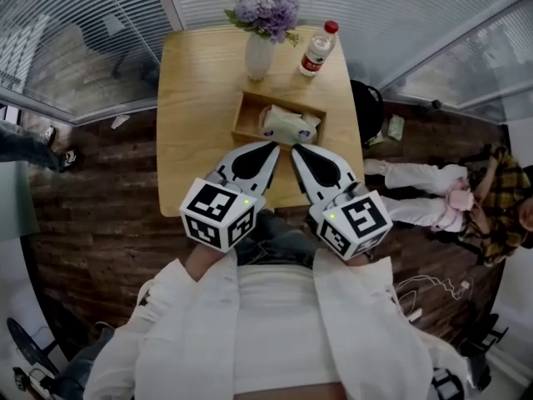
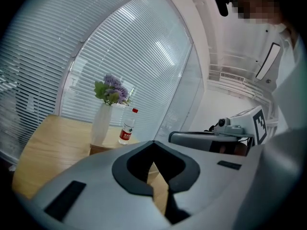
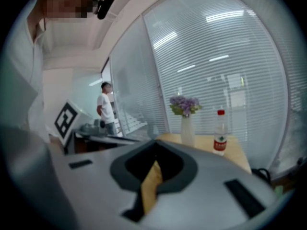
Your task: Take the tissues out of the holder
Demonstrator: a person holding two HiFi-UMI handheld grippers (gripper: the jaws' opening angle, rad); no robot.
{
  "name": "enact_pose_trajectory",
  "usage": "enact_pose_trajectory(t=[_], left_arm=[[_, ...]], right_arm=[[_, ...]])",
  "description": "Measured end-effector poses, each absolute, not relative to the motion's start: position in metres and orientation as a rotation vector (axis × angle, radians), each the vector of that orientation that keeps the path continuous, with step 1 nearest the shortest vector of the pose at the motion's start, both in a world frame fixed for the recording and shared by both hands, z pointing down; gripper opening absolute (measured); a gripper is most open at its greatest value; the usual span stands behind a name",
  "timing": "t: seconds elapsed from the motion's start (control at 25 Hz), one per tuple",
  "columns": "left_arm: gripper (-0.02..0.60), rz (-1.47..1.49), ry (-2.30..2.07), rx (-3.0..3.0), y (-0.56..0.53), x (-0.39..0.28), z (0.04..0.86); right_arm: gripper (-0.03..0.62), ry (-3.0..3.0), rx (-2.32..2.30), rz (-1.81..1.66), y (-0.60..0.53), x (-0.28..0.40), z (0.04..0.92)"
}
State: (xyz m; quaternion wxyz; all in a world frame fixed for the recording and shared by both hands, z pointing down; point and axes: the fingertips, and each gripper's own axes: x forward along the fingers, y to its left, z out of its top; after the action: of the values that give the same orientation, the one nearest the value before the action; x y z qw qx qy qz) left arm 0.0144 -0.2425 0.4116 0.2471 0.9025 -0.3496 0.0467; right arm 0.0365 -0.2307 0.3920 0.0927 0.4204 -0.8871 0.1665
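We hold the left gripper (image 1: pixel 271 147) and the right gripper (image 1: pixel 296 149) side by side over the near part of the wooden table (image 1: pixel 193 98), each with its jaws closed together on nothing and its tips just short of the wooden tissue holder (image 1: pixel 240 117). The tissue pack (image 1: pixel 289 125) lies inside the holder, toward its right side. Beyond it stand a white vase (image 1: pixel 258 55) of purple flowers (image 1: pixel 268 11) and a red-capped water bottle (image 1: pixel 317 50), and a person in a plaid shirt (image 1: pixel 487 192) sits on the floor to our right

Bottle (image 1: pixel 316 52) label unreadable; holder (image 2: pixel 101 149) mostly hidden, left gripper view.
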Motion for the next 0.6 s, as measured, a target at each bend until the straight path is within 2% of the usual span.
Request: enact_pose_trajectory(t=[0.6], left_arm=[[0.008,0.151,-0.94,2.384,-0.243,0.017,0.436]], right_arm=[[0.012,-2.585,1.223,0.538,-0.254,0.048,0.414]])
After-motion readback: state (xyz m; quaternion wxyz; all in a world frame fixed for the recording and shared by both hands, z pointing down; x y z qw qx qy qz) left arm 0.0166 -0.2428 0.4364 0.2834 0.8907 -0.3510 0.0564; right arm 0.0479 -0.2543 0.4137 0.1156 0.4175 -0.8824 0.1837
